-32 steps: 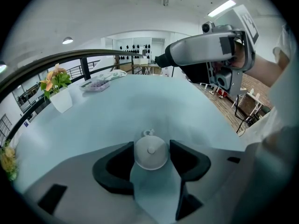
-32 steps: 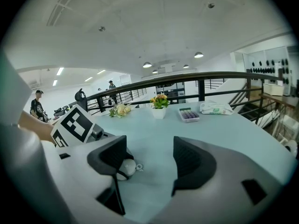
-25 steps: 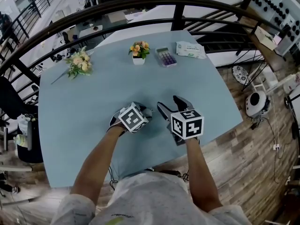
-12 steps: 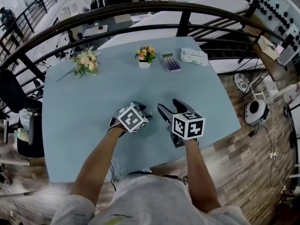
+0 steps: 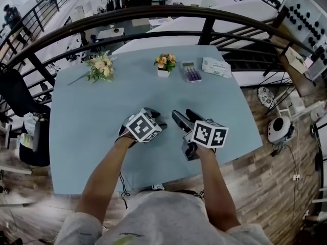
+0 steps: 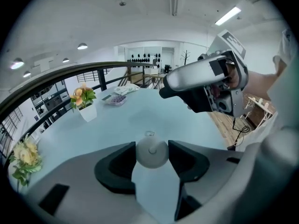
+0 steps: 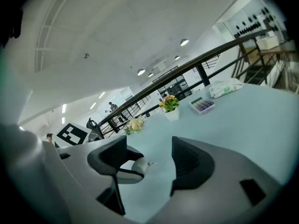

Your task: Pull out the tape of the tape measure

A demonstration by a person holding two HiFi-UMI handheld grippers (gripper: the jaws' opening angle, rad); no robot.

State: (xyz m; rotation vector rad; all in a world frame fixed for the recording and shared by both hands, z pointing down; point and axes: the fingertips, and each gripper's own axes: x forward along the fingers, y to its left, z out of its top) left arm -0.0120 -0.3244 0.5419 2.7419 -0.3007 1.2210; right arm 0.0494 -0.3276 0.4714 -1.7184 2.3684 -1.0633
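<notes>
A small round white tape measure (image 6: 152,154) is pinched between the two pads of the left tongs (image 5: 156,117), over the near middle of the counter (image 5: 92,116). Its pull tab (image 6: 148,134) is seen at the far side of the case, pointing away from the left tongs, and nothing grips it. The right tongs (image 5: 182,114) are held just beside the left, apart from it, with the jaws spread wide. In the right gripper view the tape measure and its tab are seen past the gap between those jaws, nearer the left pad, and neither pad touches them.

Both tongs are held close to the near edge of the counter, which is crossed by both forearms. A broad bare stretch of counter is left open ahead of them and to the left. The right edge of the counter is nearer to the right tongs than the left edge is to the left tongs, and wooden floor (image 5: 265,188) is seen beyond it.

Four things are set along the far side, well apart from the tongs: a bunch of flowers (image 5: 101,67) lying near the far left corner, a small flower pot (image 5: 164,65) standing upright, a calculator (image 5: 191,74) just beside it, and a flat packet (image 5: 216,67) near the far right corner. A curved dark rail (image 5: 153,11) runs behind the far edge.
</notes>
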